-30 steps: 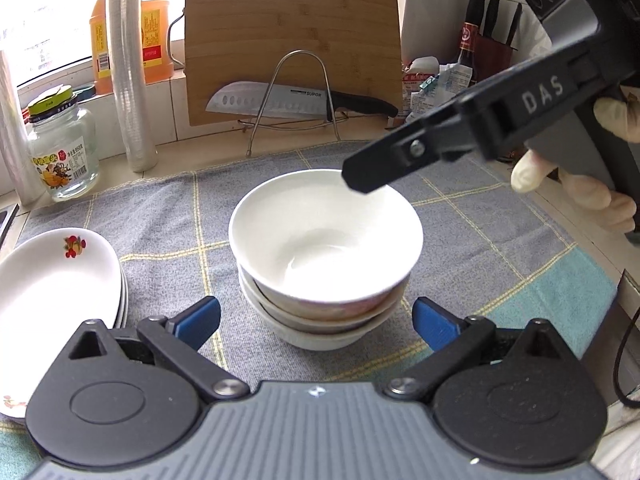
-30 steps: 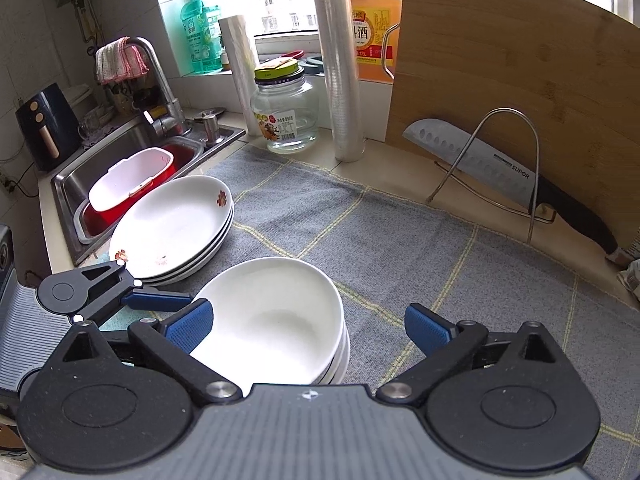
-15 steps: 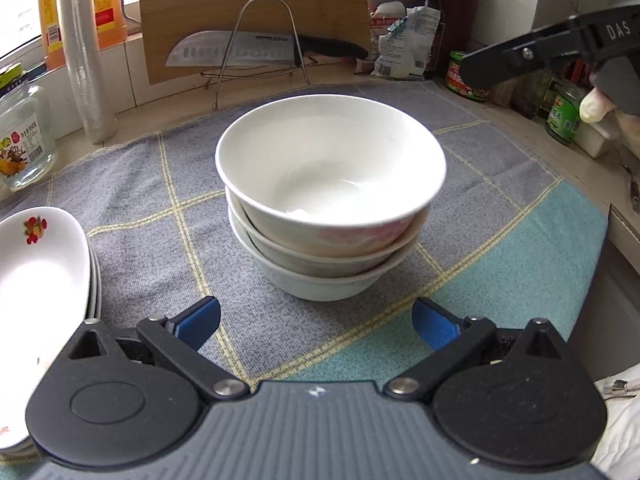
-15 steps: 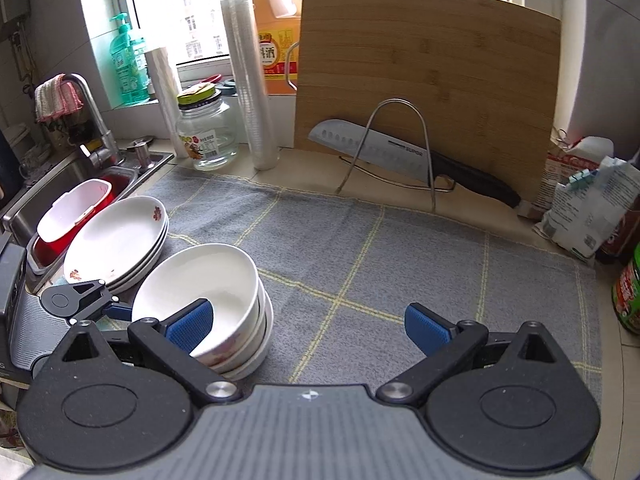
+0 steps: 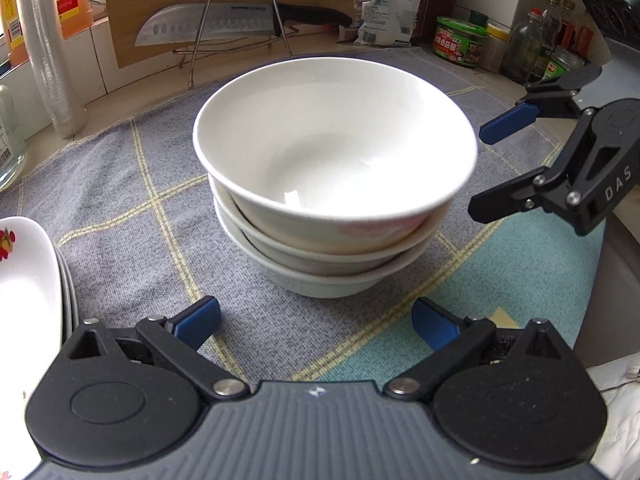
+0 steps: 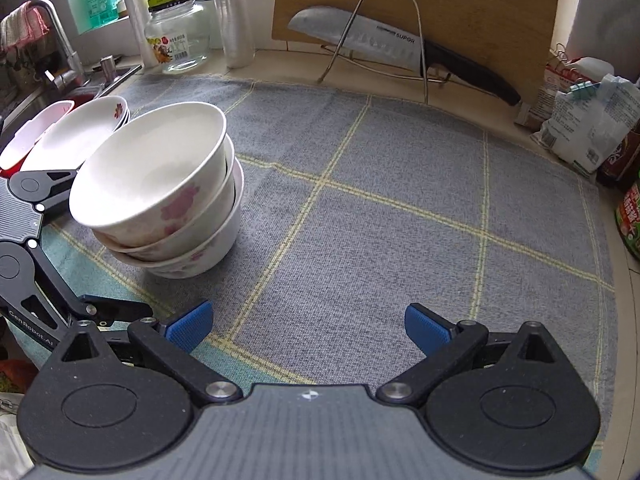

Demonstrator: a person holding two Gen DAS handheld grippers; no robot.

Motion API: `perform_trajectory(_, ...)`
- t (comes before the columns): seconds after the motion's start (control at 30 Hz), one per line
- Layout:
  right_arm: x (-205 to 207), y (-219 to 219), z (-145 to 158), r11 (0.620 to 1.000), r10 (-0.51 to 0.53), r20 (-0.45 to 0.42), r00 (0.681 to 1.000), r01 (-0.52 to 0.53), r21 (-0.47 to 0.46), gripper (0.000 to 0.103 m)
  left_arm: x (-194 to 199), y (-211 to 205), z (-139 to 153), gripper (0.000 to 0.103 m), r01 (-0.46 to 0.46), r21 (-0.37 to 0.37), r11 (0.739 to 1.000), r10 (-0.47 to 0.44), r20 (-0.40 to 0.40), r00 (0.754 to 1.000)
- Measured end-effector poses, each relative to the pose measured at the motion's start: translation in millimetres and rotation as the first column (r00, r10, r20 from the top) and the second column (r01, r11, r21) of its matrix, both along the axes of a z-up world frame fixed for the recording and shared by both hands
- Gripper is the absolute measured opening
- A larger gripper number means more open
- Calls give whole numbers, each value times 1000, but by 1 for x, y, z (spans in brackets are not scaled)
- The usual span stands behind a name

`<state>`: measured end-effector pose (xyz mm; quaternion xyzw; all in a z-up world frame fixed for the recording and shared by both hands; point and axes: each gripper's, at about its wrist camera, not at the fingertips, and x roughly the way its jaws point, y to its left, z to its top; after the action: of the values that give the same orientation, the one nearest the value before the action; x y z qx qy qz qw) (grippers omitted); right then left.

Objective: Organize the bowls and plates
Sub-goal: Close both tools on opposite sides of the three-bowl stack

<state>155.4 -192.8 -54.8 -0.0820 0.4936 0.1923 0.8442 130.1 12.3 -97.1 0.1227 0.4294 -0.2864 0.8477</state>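
Bowls [image 5: 332, 184], three of them nested in one stack, stand on the grey checked cloth [image 5: 132, 200] that covers the desk, just ahead of the left tool [image 5: 316, 322]. That tool has its blue-padded fingers spread wide and holds nothing; the stack sits beyond the fingertips, apart from them. The top bowl [image 6: 154, 172] leans a little in the stack, and pink flower marks show on the outer walls. The right tool [image 6: 308, 328] is likewise spread open and empty, over bare cloth, with the stack off to its left. In the left wrist view it hangs just beside the stack's right side, not touching the bowls. A pile of white plates [image 6: 80, 128] with a small flower print lies on the far side of the bowls, toward the sink. Farther back a knife [image 6: 384, 46] rests on a wire rack [image 6: 384, 20] in front of an upright wooden cutting board [image 6: 460, 4], and a glass jar [image 6: 178, 34] stands by the window.
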Motion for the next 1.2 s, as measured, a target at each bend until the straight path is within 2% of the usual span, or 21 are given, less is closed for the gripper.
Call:
perform_trajectory(0.1, 9, 9, -12, 998, 68, 0, 998, -68, 2, 103, 1, -5, -1, 103, -5, 57, 998, 4, 14, 1000)
perform_trajectory(0.3, 22, 25, -32, 978, 207, -10, 978, -207, 13, 103, 7, -4, 0, 103, -21, 62, 998, 21, 5, 1000)
perform_trajectory(0.43, 19, 31, -36, 950, 311, 43, 949, -310, -27, 103, 6, -4, -1, 103, -20, 60, 998, 20, 10, 1000)
perform_trajectory(0.6, 18, 27, -37, 938, 347, 77, 935, -348, -9, 103, 5, -3, -2, 103, -8, 53, 999, 7, 23, 1000)
perform_trajectory(0.83, 12, 23, -40, 939, 339, 127, 932, -344, 14, 103, 5, 4, -5, 103, 80, 12, 997, -81, 74, 994)
perform_trajectory(1.07, 20, 32, -38, 937, 347, 99, 933, -349, 0, 103, 8, 6, -6, 103, 137, -4, 991, -136, 96, 986)
perform_trajectory(1.2, 27, 39, -37, 916, 400, 79, 913, -400, -7, 103, 11, 5, -6, 103, 146, -4, 989, -145, 96, 985)
